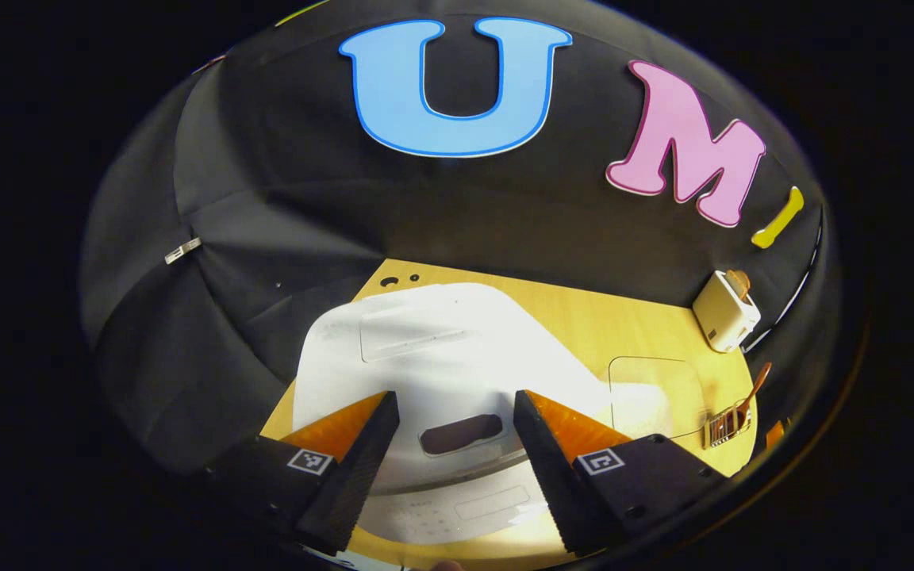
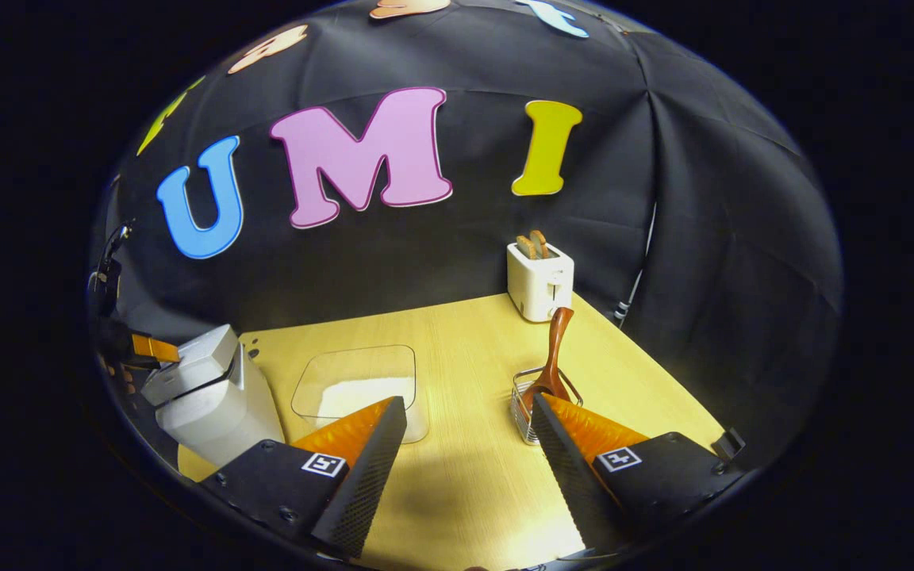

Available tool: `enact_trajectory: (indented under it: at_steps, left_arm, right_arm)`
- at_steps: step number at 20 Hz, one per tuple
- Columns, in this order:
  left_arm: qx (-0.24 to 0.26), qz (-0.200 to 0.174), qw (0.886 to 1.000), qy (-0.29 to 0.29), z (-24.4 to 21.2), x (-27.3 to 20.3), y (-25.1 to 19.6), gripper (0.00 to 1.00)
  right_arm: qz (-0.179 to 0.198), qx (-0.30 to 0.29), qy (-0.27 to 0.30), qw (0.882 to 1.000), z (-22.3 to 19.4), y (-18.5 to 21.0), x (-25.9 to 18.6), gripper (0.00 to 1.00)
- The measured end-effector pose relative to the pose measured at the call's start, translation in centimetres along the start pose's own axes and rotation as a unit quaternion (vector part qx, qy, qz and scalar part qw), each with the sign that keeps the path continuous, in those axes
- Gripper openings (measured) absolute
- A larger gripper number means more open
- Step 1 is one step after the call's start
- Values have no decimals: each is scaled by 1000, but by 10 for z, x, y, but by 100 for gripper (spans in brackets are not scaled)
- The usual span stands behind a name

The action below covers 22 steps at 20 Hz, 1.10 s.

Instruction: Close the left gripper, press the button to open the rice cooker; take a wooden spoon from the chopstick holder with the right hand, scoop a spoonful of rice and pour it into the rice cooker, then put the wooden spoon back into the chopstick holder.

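Left gripper view: the left hand-held gripper [image 1: 457, 468] hangs over the white rice cooker [image 1: 441, 373], its jaws spread wide and holding nothing.
Button: a dark oval button [image 1: 462, 434] sits on the cooker's front edge, framed in the gap between the two fingers [image 1: 350, 476]; I cannot tell whether anything touches it.
Rice cooker lid: looks down and shut from above; the cooker stands at the 9 o'clock side of the bench [image 1: 584, 317].
Rice container: a clear box with white rice [image 1: 655, 396] stands just beside the cooker, toward 3 o'clock.
Chopstick holder: a small wire basket [image 1: 725, 427] near the bench's 3 o'clock edge, with the wooden spoon [image 1: 754, 388] standing in it, handle tilted up.
Toaster: a white toaster [image 1: 725, 311] at about 2 o'clock, close to the black cloth wall.
Right gripper view: the right hand-held gripper [image 2: 465, 476] is low over the bench [image 2: 473, 476], jaws wide apart and empty.
Wooden spoon here: the spoon [image 2: 552, 357] stands upright in the wire holder [image 2: 532, 404] at about 1 o'clock, just past the right-side finger and apart from it.
Rice here: the clear container [image 2: 358, 385] lies at 11 o'clock.
Cooker here: the rice cooker [image 2: 211, 396] is far out at 9 o'clock, with the other hand-held gripper [image 2: 136, 345] at its top.
Toaster here: the toaster [image 2: 540, 277] stands at 12 o'clock at the back of the bench, with toast in its slots.
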<state>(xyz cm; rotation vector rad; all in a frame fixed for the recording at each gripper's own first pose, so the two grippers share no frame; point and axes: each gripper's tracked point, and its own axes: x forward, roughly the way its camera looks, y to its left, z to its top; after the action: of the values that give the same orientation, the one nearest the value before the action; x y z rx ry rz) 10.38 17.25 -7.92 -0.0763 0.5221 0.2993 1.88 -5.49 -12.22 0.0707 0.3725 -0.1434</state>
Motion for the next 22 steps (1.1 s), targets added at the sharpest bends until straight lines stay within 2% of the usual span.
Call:
enact_trajectory:
  at_steps: [4,9,12,19,22]
  left_arm:
    - [-15,37,999,23,-33,7,2,100]
    - [-12,43,999,9,-34,14,-3,100]
    - [8,47,999,-12,-32,14,-6,100]
    - [-12,54,998,-39,-30,12,-2,100]
    - [-16,52,994,-95,-8,-6,-3,97]
  right_arm:
    - [20,-9,23,1000,-9,2,7,98]
    - [37,-5,46,998,-19,3,24,99]
    - [55,-7,55,997,-26,10,32,99]
    - [78,-9,39,996,-11,24,41,98]
    - [86,-18,31,996,0,29,44,98]
